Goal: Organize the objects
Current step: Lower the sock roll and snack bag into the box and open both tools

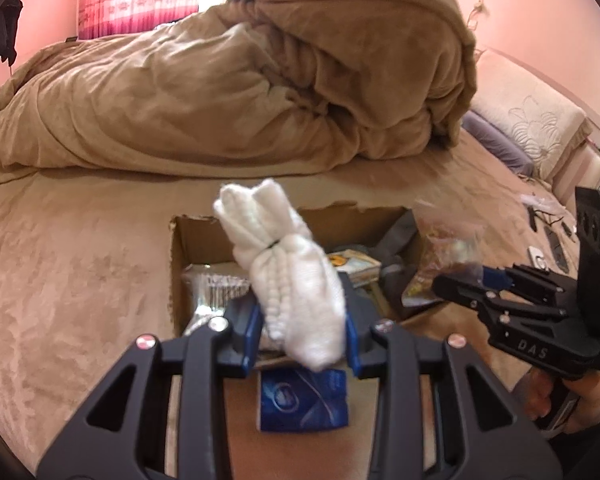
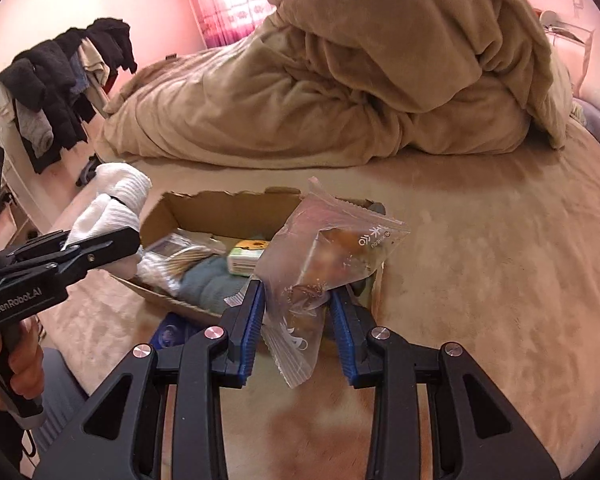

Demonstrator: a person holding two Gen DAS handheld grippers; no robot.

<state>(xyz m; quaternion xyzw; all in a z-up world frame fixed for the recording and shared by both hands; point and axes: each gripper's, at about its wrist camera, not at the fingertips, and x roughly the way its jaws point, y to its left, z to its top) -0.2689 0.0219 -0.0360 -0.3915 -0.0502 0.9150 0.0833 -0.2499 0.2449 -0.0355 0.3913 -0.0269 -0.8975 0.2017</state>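
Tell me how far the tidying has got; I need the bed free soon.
Done: the cardboard box already holds a teal cloth and small packets. In hand: the left gripper clamps a white sock bundle, the right gripper a clear snack bag, both over the box. Left: a blue packet lies outside it.

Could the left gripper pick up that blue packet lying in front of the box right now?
Probably not: the left gripper is shut on the white socks, so the blue packet lies below it unblocked, but there's no free grip.
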